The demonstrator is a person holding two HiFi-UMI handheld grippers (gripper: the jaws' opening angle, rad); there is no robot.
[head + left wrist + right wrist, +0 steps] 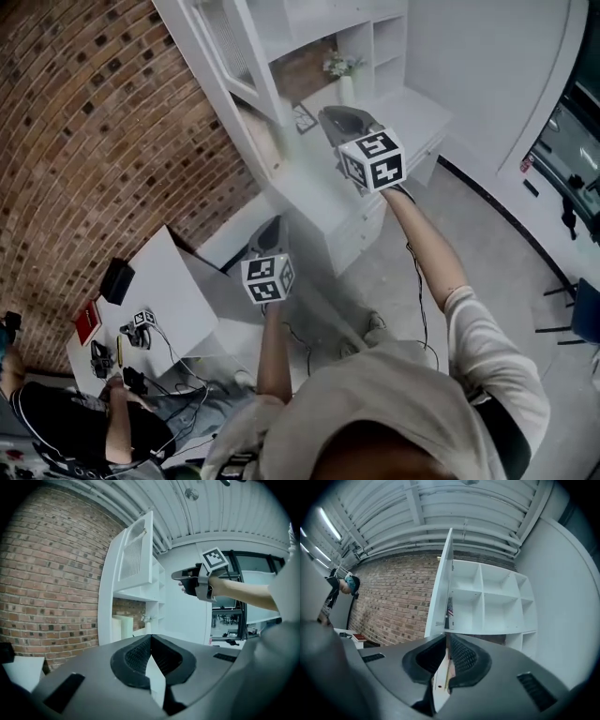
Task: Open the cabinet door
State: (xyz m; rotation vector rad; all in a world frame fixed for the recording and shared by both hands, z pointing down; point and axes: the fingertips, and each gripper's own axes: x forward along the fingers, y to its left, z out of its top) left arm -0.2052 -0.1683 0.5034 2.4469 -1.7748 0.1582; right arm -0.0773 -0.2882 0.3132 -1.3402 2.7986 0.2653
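The white cabinet door [239, 66] with its slatted panel stands swung open at the upper left of the tall white cabinet [375, 37]. In the right gripper view the door [444, 588] is edge-on straight ahead, with open shelves [487, 602] to its right. My right gripper [326, 116] is raised to the right of the door's free edge; the left gripper view shows the right gripper [174, 576] apart from the door [136, 555]. Its jaws [446, 637] meet at the tips with nothing gripped. My left gripper [271, 225] hangs lower, shut and holding nothing [151, 637].
A vase of flowers [345, 80] stands on the cabinet's desk top. A brick wall [94, 112] runs along the left. A white table [159, 281] with a red book [87, 322] and small tools is at lower left, with a seated person [56, 422] beside it.
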